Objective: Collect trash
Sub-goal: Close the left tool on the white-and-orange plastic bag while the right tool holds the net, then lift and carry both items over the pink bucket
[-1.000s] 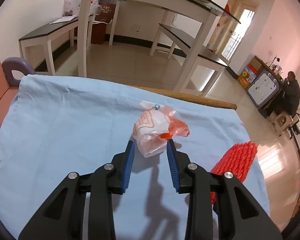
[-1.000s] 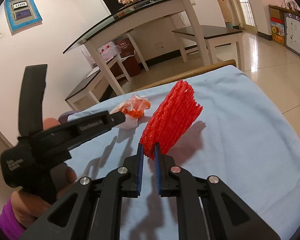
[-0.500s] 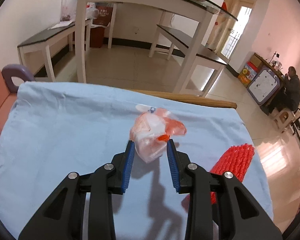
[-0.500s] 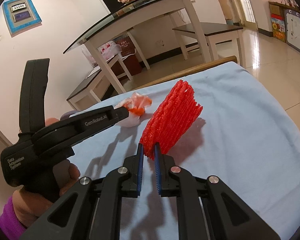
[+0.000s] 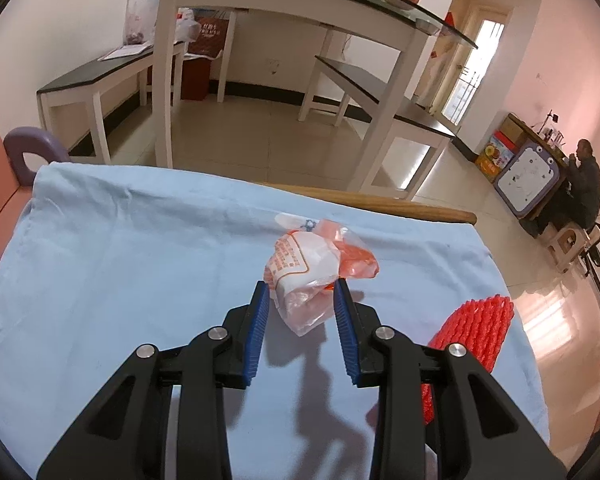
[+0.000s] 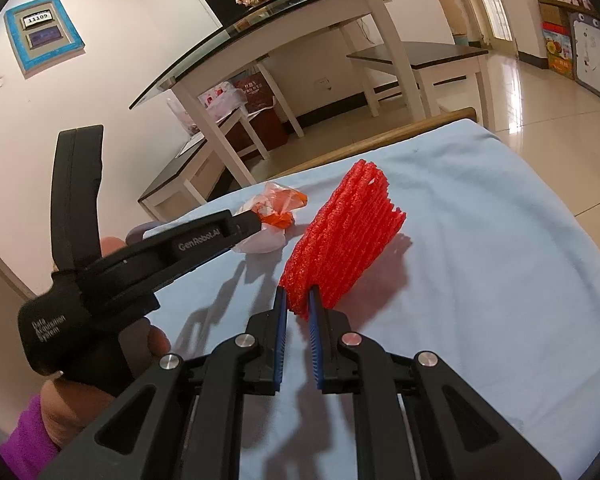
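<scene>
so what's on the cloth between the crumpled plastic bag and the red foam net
Nothing: only bare blue cloth and shadow separate the plastic bag from the red foam net, clearest in the right wrist view.

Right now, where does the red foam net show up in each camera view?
Left wrist: red foam net at lower right, partly behind the left tool.
Right wrist: centre, pinched by the right tool.
Shared landmark: the crumpled plastic bag, left of the net.
</scene>
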### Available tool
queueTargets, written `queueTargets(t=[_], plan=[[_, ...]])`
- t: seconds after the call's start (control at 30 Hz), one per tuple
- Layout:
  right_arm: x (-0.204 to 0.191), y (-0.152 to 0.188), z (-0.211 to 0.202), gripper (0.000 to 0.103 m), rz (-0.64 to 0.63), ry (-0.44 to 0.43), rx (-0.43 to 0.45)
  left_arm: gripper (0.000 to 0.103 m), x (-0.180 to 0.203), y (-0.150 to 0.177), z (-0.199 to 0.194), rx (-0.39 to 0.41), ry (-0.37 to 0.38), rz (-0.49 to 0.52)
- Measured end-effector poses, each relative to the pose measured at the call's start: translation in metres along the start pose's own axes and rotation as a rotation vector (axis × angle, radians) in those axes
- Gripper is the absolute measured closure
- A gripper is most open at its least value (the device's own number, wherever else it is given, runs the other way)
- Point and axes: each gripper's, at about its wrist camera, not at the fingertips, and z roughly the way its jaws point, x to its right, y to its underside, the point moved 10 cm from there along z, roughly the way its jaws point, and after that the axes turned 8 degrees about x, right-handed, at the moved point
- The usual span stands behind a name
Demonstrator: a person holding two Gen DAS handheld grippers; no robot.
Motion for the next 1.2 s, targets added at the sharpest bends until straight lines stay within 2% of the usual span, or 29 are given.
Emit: queueTargets(t=[0.17,0.2,0.3,0.57,0.83,1.2], plan=[[0.000,0.001,0.000,0.093,0.002,-0.001,-0.001,0.071,0.002,0.000,0.001,0.002,0.012,0.004],[0.000,0.001,0.000,0.093,0.002,-0.001,-0.002,0.078,0.004,0.000,0.001,0.005,0.020,0.007],[0.000,0.001,0.001,0.093,0.002,-0.002,-0.007,0.085,0.006,-0.002,-0.001,0.017,0.025,0.017],[0.000,0.002,0.003,0.093,0.004,-0.006,-0.016,0.091,0.003,-0.006,-0.018,0.051,0.021,0.015],[-0.003,0.002,0.003,0.093,-0.006,-0.015,-0.018,0.091,-0.006,-0.007,-0.052,0.094,-0.066,0.082],[-0.013,0.002,0.000,0.093,-0.028,-0.055,-0.008,0.091,-0.024,0.012,-0.090,0.106,-0.152,0.107]])
